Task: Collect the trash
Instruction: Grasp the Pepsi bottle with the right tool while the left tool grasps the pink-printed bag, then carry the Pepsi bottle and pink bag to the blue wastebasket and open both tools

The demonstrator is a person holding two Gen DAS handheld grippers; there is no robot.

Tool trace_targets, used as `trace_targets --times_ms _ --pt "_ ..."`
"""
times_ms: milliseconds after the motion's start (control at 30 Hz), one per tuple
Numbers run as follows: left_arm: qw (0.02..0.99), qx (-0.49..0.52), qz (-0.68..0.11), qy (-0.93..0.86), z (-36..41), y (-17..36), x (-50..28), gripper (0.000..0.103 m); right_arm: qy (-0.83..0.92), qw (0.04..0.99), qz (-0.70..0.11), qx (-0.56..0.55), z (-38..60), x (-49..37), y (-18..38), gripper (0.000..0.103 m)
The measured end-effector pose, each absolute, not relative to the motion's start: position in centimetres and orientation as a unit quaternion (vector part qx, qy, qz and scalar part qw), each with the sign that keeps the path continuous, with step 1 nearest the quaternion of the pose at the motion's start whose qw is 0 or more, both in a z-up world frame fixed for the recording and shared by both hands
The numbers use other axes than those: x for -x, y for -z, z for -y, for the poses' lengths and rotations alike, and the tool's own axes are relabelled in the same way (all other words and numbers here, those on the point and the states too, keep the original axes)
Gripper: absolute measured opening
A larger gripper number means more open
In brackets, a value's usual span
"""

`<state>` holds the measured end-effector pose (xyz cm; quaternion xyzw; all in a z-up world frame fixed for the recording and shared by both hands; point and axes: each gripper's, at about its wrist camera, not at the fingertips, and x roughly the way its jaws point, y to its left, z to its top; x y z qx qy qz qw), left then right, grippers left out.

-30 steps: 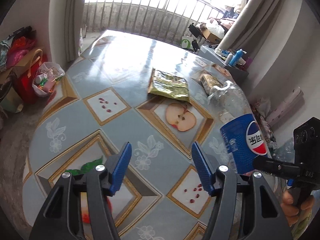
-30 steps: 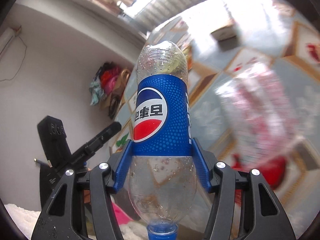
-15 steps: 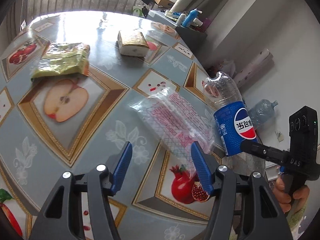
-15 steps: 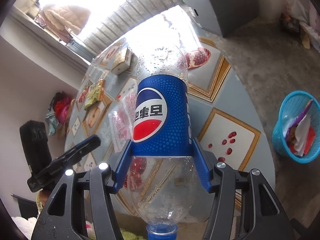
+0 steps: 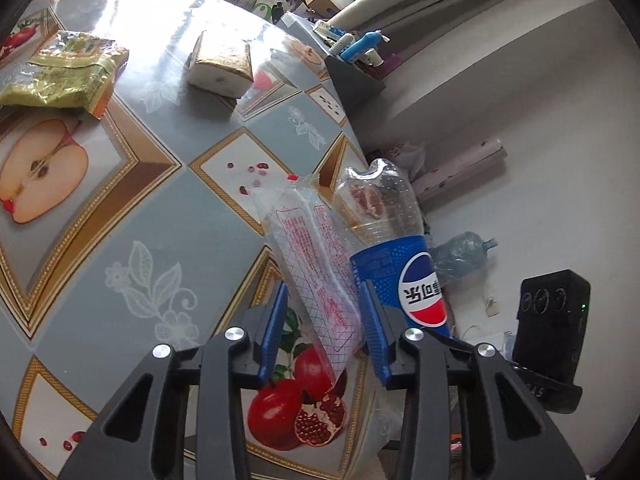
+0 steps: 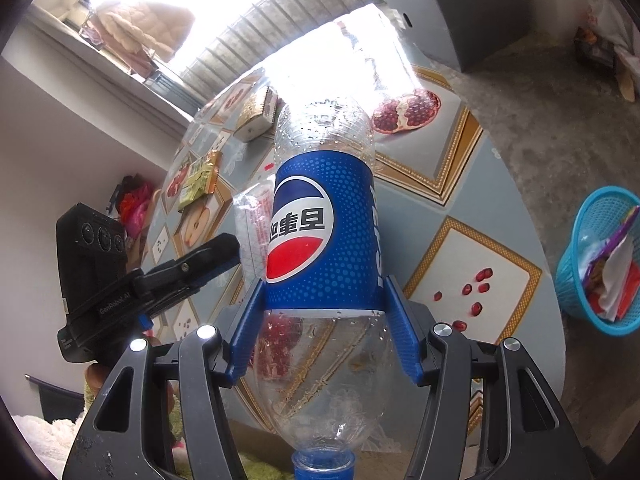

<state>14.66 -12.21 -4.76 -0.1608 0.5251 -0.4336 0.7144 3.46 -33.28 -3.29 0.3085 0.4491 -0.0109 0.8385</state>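
My right gripper (image 6: 322,324) is shut on an empty Pepsi bottle (image 6: 320,240), cap toward the camera; the bottle also shows in the left wrist view (image 5: 394,256). My left gripper (image 5: 326,328) is open, its blue fingers on either side of a clear plastic wrapper with red print (image 5: 316,264) at the table's near right edge. The wrapper is between the fingers, not pinched. A green snack bag (image 5: 60,68) and a tan packet (image 5: 220,62) lie farther back on the table.
The round table (image 5: 132,216) has a fruit-print cloth. A blue trash basket (image 6: 600,268) with rubbish stands on the floor right of the table. A grey box with bottles (image 5: 352,68) and a water jug (image 5: 464,254) are beyond the table's edge.
My left gripper has moved forward and its fingers now straddle the clear wrapper, narrower than before. My right gripper still holds the bottle, closer to the left gripper.
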Motion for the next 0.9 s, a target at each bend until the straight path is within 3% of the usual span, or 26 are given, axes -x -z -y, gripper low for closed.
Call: trace_targets --times_ms 300,533,900 --pt "0.698 0.182 -0.529 0.448 13.6 4.3 -14.8 0.024 -0.002 0.836 -0.441 -0.327 34.3 -2.5 3.5 0.055" --pt "0.717 0.143 -0.533 0.425 14.8 4.8 -14.8 0.004 -0.006 0.836 -0.437 -0.332 34.5 -2.1 3.4 0.055" --pt "0.742 0.112 -0.491 0.442 14.8 2.3 -13.8 0.001 -0.003 0.834 -0.401 -0.379 35.9 0.0 3.1 0.055"
